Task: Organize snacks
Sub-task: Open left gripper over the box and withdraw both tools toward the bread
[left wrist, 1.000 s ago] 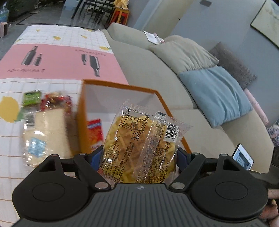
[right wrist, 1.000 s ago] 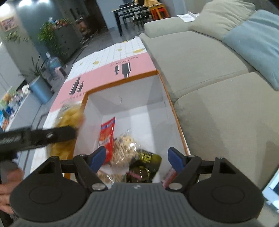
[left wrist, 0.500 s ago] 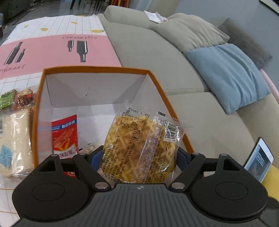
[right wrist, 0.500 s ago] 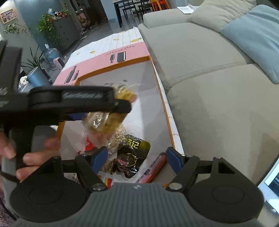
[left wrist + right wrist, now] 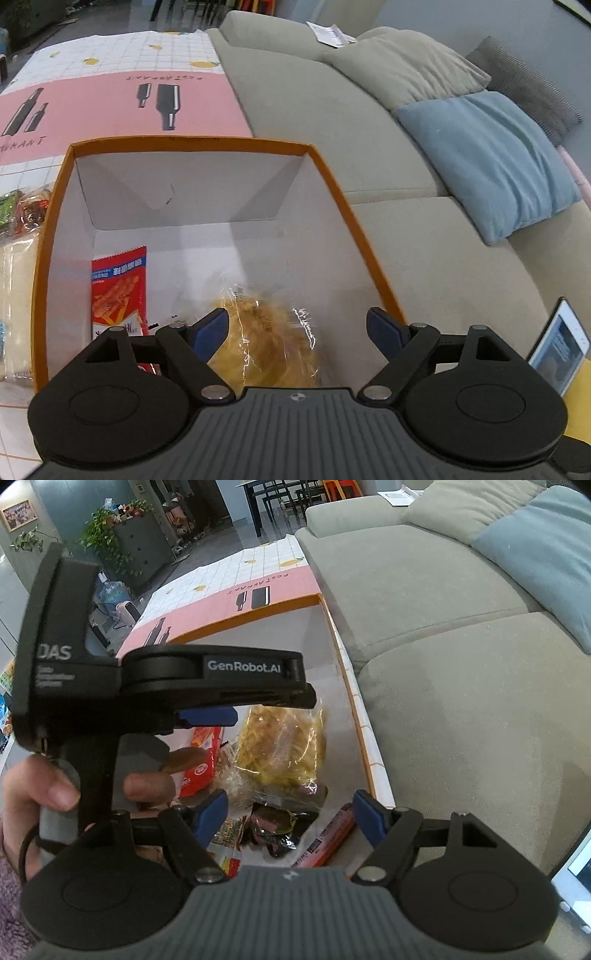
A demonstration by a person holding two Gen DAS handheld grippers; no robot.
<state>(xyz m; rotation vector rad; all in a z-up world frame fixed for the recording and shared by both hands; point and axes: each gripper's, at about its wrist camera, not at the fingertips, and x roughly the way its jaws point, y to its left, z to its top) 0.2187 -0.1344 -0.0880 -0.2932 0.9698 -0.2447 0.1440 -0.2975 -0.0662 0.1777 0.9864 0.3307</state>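
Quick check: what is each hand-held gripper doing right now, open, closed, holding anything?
Left hand-held gripper: open, holding nothing; yellow noodle packet blurred between its spread fingers, over the box.
Right hand-held gripper: open, empty.

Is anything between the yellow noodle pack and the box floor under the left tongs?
Yes. The noodle pack, free of the open left tongs, sits over other snack packets piled in the orange box, not on bare floor.
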